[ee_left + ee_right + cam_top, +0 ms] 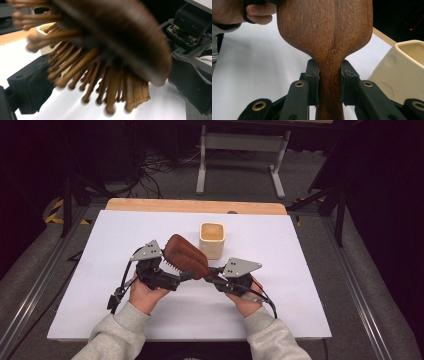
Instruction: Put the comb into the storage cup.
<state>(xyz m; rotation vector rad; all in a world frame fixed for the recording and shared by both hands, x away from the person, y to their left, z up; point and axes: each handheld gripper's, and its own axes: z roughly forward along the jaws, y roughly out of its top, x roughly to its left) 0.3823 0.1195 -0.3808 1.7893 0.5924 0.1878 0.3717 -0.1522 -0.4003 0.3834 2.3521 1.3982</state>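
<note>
Left gripper (176, 276) under brush head, jaws spread wide either side of bristles, not clamped. Wooden hairbrush (185, 256): oval paddle, dark grained back, tan ball-tipped pins (100, 80), held tilted above white table (90, 270). Right gripper (212, 276) pinched tight on narrow handle neck (329, 82). Cream ceramic cup (212, 240), squarish, dimpled walls, glossy, just behind brush on table.
</note>
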